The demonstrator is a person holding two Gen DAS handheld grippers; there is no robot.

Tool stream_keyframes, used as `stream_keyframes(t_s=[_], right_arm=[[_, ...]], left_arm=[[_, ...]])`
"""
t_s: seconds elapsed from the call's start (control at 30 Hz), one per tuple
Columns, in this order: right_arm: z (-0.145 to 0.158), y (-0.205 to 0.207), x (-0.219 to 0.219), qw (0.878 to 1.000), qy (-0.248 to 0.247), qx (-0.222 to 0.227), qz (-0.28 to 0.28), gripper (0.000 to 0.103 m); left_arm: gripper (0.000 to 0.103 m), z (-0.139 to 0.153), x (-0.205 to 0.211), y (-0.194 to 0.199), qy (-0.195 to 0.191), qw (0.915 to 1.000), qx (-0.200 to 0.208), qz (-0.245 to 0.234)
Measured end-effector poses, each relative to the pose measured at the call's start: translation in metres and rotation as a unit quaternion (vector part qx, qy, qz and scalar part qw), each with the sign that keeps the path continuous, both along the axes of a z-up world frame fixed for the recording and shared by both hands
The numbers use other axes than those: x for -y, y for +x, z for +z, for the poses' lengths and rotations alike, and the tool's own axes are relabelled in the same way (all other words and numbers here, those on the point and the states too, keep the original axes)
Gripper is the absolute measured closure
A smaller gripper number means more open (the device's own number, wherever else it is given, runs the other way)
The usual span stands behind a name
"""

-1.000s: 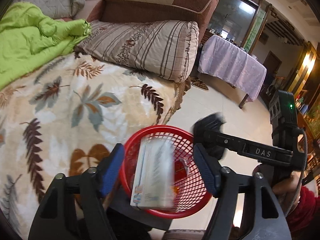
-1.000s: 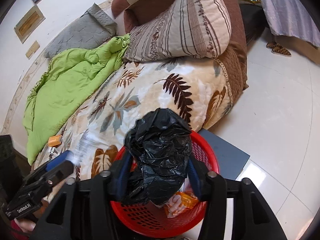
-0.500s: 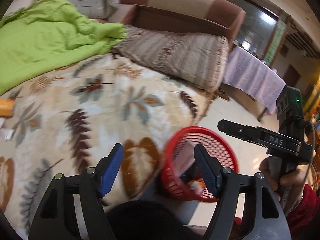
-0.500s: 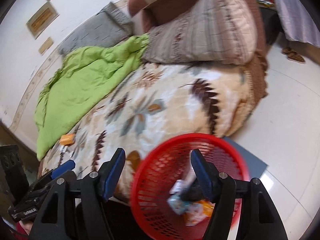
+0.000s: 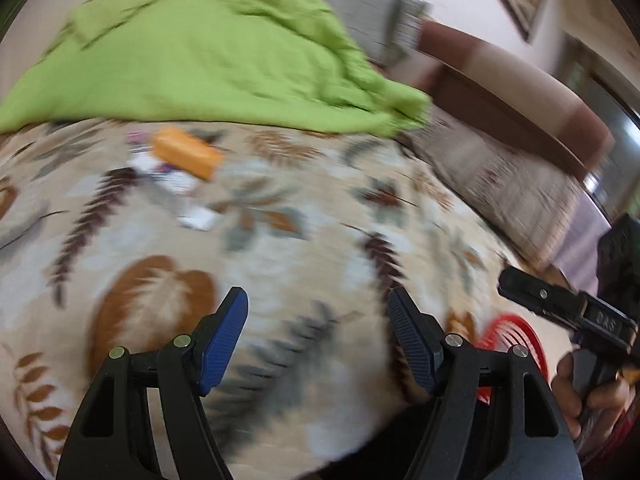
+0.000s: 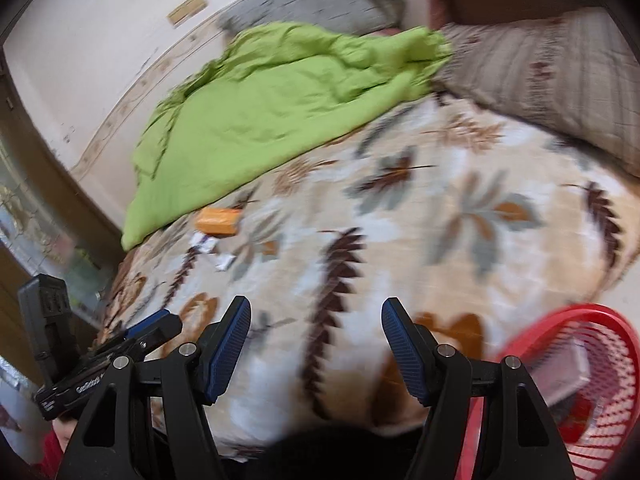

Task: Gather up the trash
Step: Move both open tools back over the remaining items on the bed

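An orange packet (image 5: pixel 187 152) lies on the leaf-patterned bedspread (image 5: pixel 280 264) with small white wrappers (image 5: pixel 197 217) beside it; they also show in the right wrist view as the orange packet (image 6: pixel 218 220) and wrappers (image 6: pixel 224 261). My left gripper (image 5: pixel 318 340) is open and empty above the bedspread. My right gripper (image 6: pixel 316 344) is open and empty. The red mesh basket (image 6: pixel 580 396) sits at the lower right with trash in it; its rim (image 5: pixel 516 340) shows in the left wrist view.
A green blanket (image 5: pixel 208 56) lies bunched at the back of the bed. A striped pillow (image 6: pixel 560 76) and brown headboard (image 5: pixel 520 108) are to the right. A grey pillow (image 6: pixel 312 0) lies by the wall. Both views are motion-blurred.
The black bag and the carton dropped into the red basket. Both grippers opened and swung left, away from the basket, over the bedspread toward the orange packet.
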State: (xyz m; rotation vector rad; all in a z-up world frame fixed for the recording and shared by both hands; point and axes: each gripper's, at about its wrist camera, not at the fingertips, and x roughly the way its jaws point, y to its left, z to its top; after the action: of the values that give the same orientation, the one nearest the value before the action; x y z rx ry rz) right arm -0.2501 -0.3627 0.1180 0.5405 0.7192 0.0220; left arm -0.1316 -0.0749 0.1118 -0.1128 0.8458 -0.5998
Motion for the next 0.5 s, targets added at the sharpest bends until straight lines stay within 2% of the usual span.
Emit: stream_keyframes(t_s=[0.13, 0.23, 0.33, 0.47, 0.5], right_arm=[[-0.004, 0.053, -0.035, 0.999, 0.014, -0.007, 0.03, 0.031], [-0.007, 0.089, -0.056, 0.999, 0.025, -0.009, 0.025, 0.031], [-0.011, 0.116, -0.076, 1.0, 0.005, 0.0, 0.0, 0.031], [-0.028, 0.121, -0.1, 0.999, -0.035, 0.03, 0.013, 0.031], [-0.032, 0.122, -0.103, 0.999, -0.045, 0.02, 0.016, 0.031]], left_arm=[[0.032, -0.002, -0.038, 0.038, 0.005, 0.9979, -0.013, 0.064], [0.032, -0.006, -0.058, 0.071, -0.002, 0.9932, -0.04, 0.109], [0.032, -0.013, -0.064, 0.104, -0.009, 0.9871, -0.071, 0.143], [0.032, -0.022, -0.057, 0.147, -0.008, 0.9795, -0.101, 0.174], [0.032, -0.023, -0.055, 0.156, -0.008, 0.9777, -0.106, 0.181]])
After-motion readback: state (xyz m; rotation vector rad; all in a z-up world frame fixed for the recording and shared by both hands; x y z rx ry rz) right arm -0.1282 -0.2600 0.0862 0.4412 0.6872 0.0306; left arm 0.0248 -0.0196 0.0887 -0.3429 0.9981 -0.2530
